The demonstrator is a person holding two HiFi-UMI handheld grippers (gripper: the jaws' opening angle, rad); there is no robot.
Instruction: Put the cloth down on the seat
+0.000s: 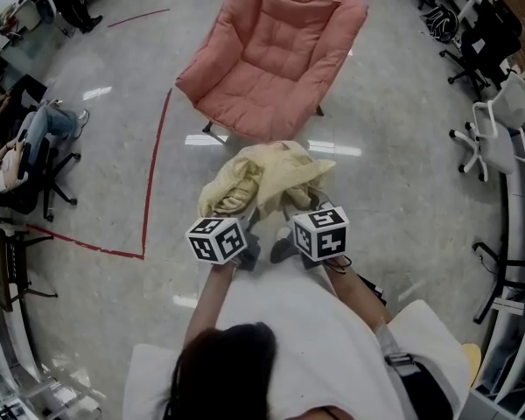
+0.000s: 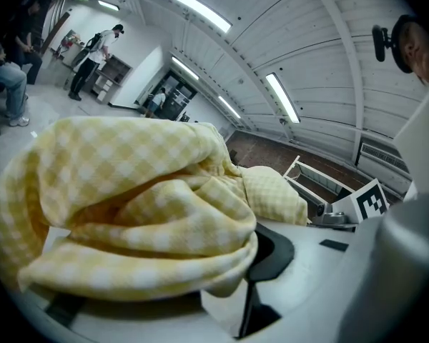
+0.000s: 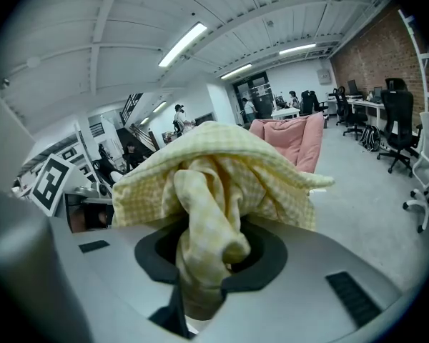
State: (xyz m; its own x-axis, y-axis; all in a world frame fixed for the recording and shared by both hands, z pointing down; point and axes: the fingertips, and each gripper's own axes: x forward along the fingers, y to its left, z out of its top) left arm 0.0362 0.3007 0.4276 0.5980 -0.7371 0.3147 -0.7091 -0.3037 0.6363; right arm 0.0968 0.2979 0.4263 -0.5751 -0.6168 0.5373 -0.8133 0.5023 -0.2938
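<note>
Cloth (image 1: 264, 180) – yellow check, bunched – held up between both grippers over floor (image 1: 402, 191), just short of chair (image 1: 271, 59) front edge. Left gripper (image 2: 239, 266) jaws narrow, clamping fold. Right gripper (image 3: 204, 263) jaws narrow, clamping twisted end. Around – red tape line (image 1: 157, 160) left of chair, office chairs (image 1: 490, 129) right, seated person (image 1: 26, 147) far left.

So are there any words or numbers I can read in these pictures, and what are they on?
None: no word or number can be read.
The white marker cube on the left gripper and the matching cube on the right gripper bear only black square patterns, not letters.
The yellow checked cloth and the pink padded chair show no label.
Far desks: too small to read.
</note>
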